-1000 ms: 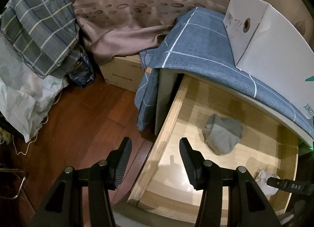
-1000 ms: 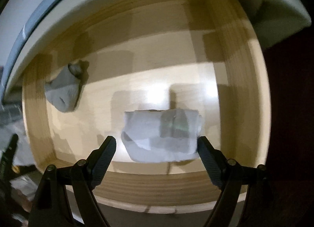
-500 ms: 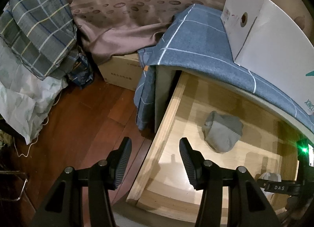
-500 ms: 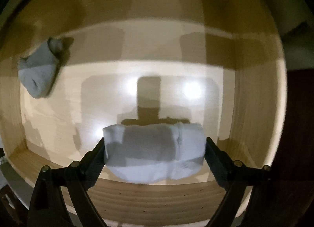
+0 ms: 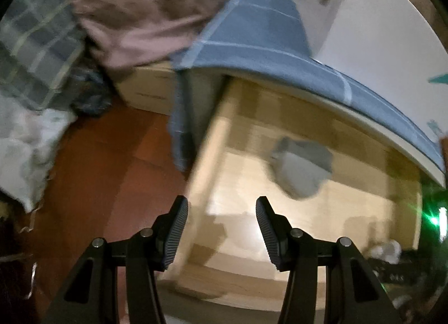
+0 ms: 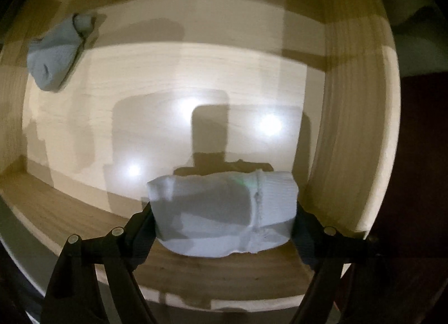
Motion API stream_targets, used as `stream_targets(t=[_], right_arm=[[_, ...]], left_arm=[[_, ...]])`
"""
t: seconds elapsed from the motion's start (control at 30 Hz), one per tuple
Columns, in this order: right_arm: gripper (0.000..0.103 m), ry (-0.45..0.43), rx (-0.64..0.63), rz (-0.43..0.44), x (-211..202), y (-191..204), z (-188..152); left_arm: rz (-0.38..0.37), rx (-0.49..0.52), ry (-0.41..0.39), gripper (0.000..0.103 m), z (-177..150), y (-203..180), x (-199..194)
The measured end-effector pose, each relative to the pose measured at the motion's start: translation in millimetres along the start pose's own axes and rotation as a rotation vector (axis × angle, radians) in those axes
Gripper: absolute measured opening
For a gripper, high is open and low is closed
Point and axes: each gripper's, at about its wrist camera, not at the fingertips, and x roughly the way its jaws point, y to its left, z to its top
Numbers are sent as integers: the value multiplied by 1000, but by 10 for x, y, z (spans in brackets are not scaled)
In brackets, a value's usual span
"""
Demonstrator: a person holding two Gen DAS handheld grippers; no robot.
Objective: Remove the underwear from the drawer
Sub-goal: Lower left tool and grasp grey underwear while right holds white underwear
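Note:
The wooden drawer (image 6: pixel 350 128) stands pulled out. A folded white underwear (image 6: pixel 221 212) lies at its front right corner, and my right gripper (image 6: pixel 224 206) points down over it. Its jaws are closing, and the pads touch the fold's two ends. A crumpled grey garment (image 6: pixel 53 58) lies at the drawer's far left. In the blurred left wrist view that grey garment (image 5: pixel 302 170) is ahead and to the right of my left gripper (image 5: pixel 221 212). This gripper is open and holds nothing as it hovers over the drawer's left side wall (image 5: pixel 201 161). The white underwear (image 5: pixel 386 251) shows at the lower right.
A blue checked cloth (image 5: pixel 266 44) covers the cabinet top, with a white box (image 5: pixel 378 30) on it. Left of the cabinet are a cardboard box (image 5: pixel 148 88), brown patterned fabric (image 5: pixel 140 16), plaid bedding (image 5: pixel 36 52) and red-brown wooden floor (image 5: pixel 106 184).
My right gripper came down into the drawer and its fingers drew in around the white underwear. The left wrist view has tilted slightly and turned blurry.

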Motion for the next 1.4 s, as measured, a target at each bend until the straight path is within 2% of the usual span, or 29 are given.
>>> stream_targets(t=[0.03,0.17,0.2,0.23,0.33,0.47,0.63,0.67,0.73,0.83,0.97,1.23,1.4], right_arm=[[80,-7,0,7,-23,-22,-22],[80,-43,-32,16,-92,-111,-140],[80,-55,-36,15,-106,-110,-157],[80,-63,-41,13,-73,49,-95],[81,-88,-50,3,-68,72,-182],[81,-126,-67,-14,-88,156,-288],[81,-140,-67,-3,-168,35,-345],[81,-141,-66,-1,-189,37,-204],[81,-149,-65,6,-197,26,-213],[82,-159,-66,16,-161,-52,-327],[82,-163,-68,21,-123,-86,-428],[82,-174,-64,35,-132,-62,-397],[82,-180,-59,39,-179,-82,-428]], left_arm=[[-29,26,16,52,7,-41,25],[-52,170,3,52,43,-286,7],[-35,243,-20,52,50,-396,-20],[-8,320,-54,52,47,-494,-51],[82,528,-113,52,4,-744,-49],[85,669,-68,52,-44,-923,119],[164,824,-55,52,-128,-1116,362],[183,849,-66,52,-141,-1151,392],[199,909,-68,52,-174,-1232,467],[215,985,-57,52,-236,-1316,570],[262,1066,-91,52,-320,-1397,666],[297,1137,-119,52,-370,-1489,850],[269,1151,-118,52,-344,-1484,915]])
